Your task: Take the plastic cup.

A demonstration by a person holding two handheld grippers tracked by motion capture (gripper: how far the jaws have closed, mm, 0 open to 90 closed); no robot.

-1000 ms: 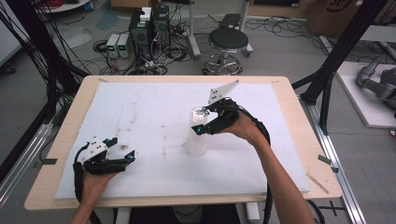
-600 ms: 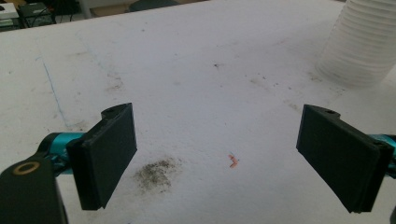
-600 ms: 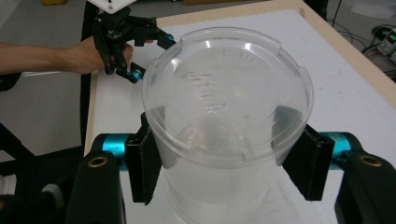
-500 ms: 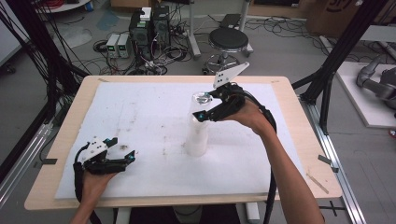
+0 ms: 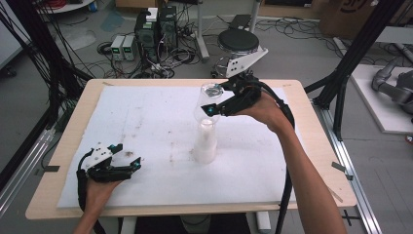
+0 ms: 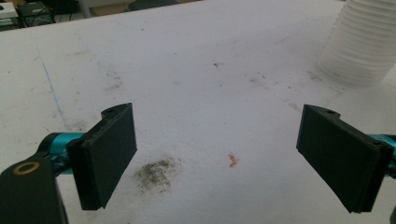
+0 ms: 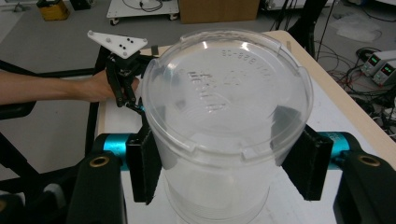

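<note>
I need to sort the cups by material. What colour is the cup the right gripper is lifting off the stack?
Clear, see-through plastic cup; best seen in the right gripper view.

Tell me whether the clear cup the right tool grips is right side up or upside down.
Upside down: the clear cup shows its embossed flat base on top, above the white stack, pinched by the right tool.

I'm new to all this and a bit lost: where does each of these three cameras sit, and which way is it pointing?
High view: above the person's side, looking forward and down on the table; both forearms enter from below.
Left gripper view: rides the left gripper, looking along its open jaws at the white mat.
Right gripper view: rides the right gripper, whose jaws clamp a clear plastic cup.
Shared: the stack of white cups shows in the high and left gripper views.
</note>
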